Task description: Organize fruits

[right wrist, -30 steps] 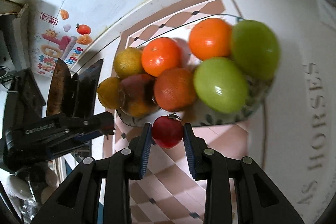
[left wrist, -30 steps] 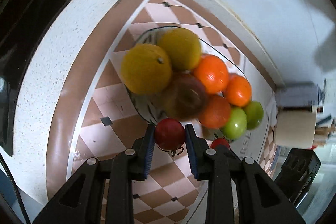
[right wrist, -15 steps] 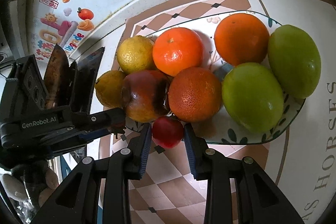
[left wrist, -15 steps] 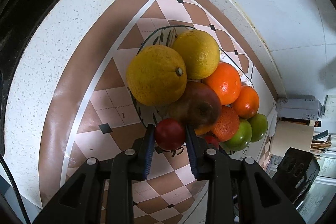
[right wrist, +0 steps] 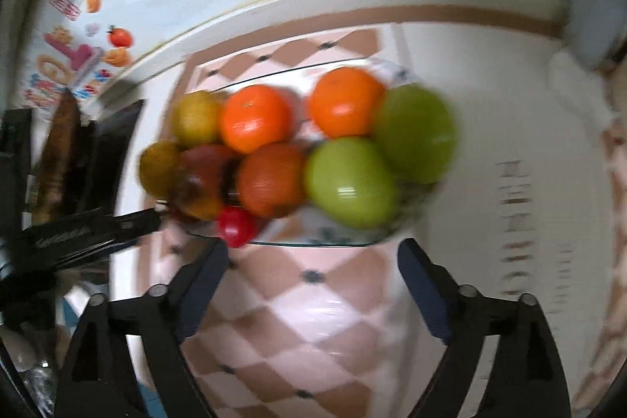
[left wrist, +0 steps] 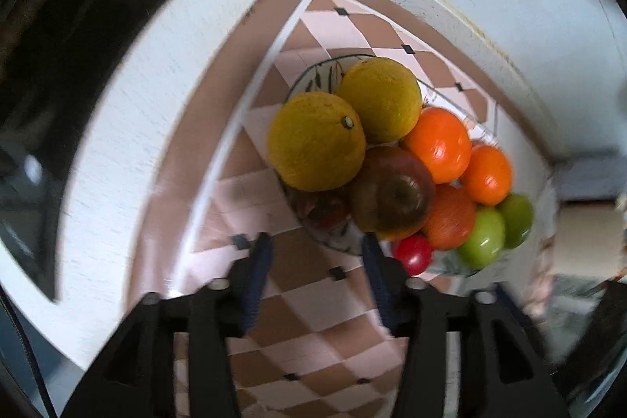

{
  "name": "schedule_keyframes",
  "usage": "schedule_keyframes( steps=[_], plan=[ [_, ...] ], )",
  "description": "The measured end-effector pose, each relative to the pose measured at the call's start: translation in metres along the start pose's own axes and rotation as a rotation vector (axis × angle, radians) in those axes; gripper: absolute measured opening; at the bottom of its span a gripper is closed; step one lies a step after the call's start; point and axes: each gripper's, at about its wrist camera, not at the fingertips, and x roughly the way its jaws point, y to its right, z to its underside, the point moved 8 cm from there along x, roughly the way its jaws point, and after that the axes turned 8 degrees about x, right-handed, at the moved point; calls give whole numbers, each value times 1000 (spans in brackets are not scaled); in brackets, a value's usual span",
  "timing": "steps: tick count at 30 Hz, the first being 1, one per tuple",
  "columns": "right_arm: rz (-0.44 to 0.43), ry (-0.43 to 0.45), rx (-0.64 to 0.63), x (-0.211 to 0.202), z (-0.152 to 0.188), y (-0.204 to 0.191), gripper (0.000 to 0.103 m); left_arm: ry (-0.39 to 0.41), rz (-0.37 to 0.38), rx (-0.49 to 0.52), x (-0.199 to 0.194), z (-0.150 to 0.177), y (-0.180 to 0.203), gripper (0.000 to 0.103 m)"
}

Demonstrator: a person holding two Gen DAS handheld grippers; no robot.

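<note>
We find the left claw [left wrist: 315,247] pointing steeply down over the table [left wrist: 117,128], its jaws opening with nothing between them but the chequered mat [left wrist: 313,304]. The right claw [right wrist: 311,253] likewise points down, its jaws opening and already standing wide, with only mat showing in the gap. The glass plate [right wrist: 341,241] rests on the mat and carries the pile of fruit. In the left wrist view we note two yellow citrus fruits [left wrist: 317,142] at the near left of the pile, a dark bruised apple [left wrist: 392,192] touching them, three oranges [left wrist: 439,143] behind it and two green fruits [left wrist: 484,237] at the far right. One small red fruit [left wrist: 413,253] lies at the plate's front edge, just right of the left claw's right finger [left wrist: 374,261] and apart from it. A second small red fruit [left wrist: 323,210] appears to lie on the plate under the yellow citrus, though blur keeps us from being certain. In the right wrist view the first red fruit sits at the plate's rim, just above the right claw's left finger [right wrist: 209,271]; contact cannot be judged. Both views are motion-blurred.
</note>
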Motion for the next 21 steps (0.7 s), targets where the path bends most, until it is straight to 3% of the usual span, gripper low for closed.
schedule_keyframes(
  steps=[3,6,14,21],
  plan=[
    [75,22,-15,-11,-1,16,95,43,-119,88,-11,7,2,88],
    [103,53,-27,-24,-2,24,97,75,-208,149,-19,15,4,95],
    [113,145,-22,-74,5,21,98,175,-215,199,-61,23,19,95],
    [123,252,-23,-141,38,8,98,297,-216,264,-124,59,33,95]
  ],
)
